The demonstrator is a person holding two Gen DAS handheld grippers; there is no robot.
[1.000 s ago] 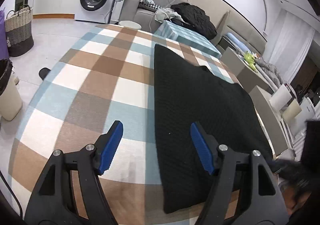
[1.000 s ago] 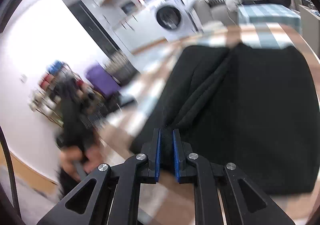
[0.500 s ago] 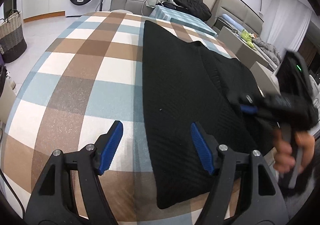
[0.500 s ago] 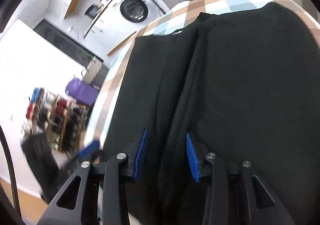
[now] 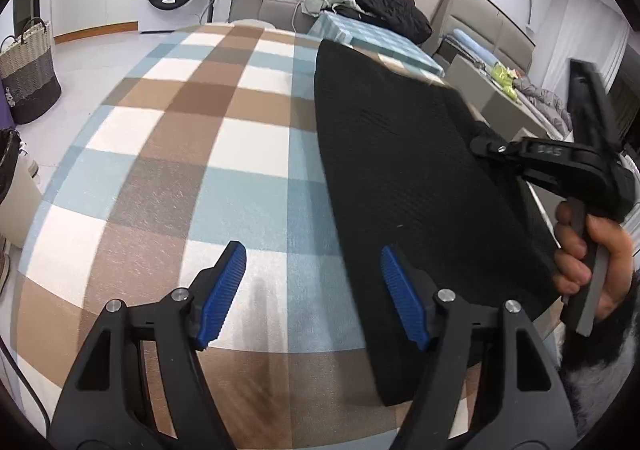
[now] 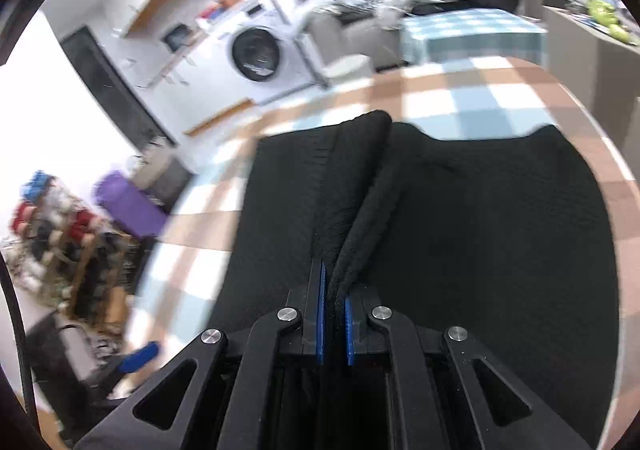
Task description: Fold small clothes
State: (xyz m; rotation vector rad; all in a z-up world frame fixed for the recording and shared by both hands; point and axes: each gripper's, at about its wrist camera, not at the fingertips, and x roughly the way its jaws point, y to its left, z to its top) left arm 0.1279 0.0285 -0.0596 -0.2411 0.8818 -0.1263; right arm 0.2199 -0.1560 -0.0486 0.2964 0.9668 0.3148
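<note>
Left claw (image 5: pixel 312 290) wide apart, tilted downward, nothing between pads. Right claw (image 6: pixel 333 314) clamped tight, tilted downward.

Matt black ribbed knit garment (image 5: pixel 408 178) lies on a fuzzy checked cloth table cover (image 5: pixel 192 154).

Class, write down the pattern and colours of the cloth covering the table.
The tablecloth is a large check of brown, light blue and cream squares; it shows best in the left wrist view.

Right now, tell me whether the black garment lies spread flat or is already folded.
Partly folded. The black garment has one side turned over onto itself, a raised ridge runs down its middle, and the right gripper pinches that ridge.
</note>
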